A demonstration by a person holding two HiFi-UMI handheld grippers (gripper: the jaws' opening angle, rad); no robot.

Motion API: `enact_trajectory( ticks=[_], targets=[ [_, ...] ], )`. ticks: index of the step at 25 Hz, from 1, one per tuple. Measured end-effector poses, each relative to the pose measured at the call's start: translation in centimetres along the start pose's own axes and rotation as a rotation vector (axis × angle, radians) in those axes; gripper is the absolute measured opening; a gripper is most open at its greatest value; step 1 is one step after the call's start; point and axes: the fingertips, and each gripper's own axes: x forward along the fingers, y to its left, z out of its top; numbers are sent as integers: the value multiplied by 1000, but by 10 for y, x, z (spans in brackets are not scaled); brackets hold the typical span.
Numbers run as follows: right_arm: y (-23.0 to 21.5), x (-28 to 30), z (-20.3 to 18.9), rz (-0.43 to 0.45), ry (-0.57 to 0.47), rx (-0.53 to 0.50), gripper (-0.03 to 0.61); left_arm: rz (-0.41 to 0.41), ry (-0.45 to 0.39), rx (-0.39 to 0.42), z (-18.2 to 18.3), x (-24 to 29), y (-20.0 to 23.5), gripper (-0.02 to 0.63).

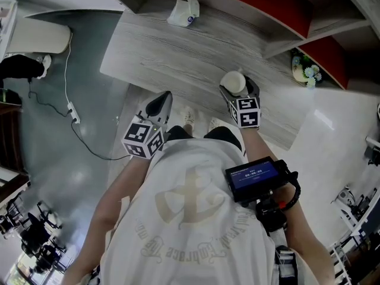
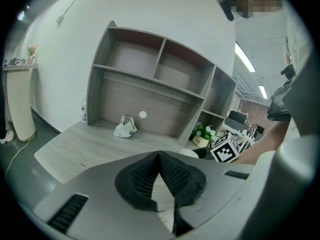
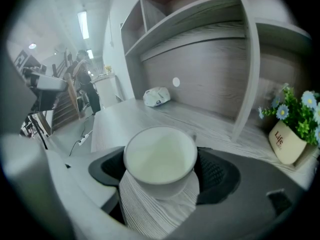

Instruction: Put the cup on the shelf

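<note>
A white cup (image 3: 160, 156) stands upright and empty between the black pads (image 3: 218, 174) of my right gripper (image 3: 163, 170), which is shut on its sides just above the grey wood desk (image 3: 135, 121). In the head view the cup (image 1: 234, 82) and right gripper (image 1: 238, 91) are over the desk's near right part, in front of the shelf (image 1: 279, 16). My left gripper (image 1: 158, 107) hangs off the desk's near edge, shut with nothing in it; its jaws meet at the tip (image 2: 159, 156). The shelf (image 2: 150, 79) has open compartments above the desk.
A crumpled white object (image 1: 183, 10) lies at the back of the desk under the shelf. A small flower pot (image 3: 289, 140) stands in the shelf's lower right compartment. A cable (image 1: 71, 108) runs over the floor at the left. A person (image 3: 82, 79) stands far off.
</note>
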Motion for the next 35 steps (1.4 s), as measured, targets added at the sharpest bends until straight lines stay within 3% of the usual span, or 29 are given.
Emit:
enact_trajectory(
  ticks=[14, 20, 35],
  targets=[
    [6, -1, 6, 37, -17, -5, 419, -16, -14, 6, 4, 7, 2, 2],
    [-4, -33, 14, 40, -43, -9, 419, -25, -32, 19, 15, 2, -23, 2],
    [0, -65, 49, 77, -96, -75, 419, -38, -89, 34, 41, 6, -19, 2]
  ],
)
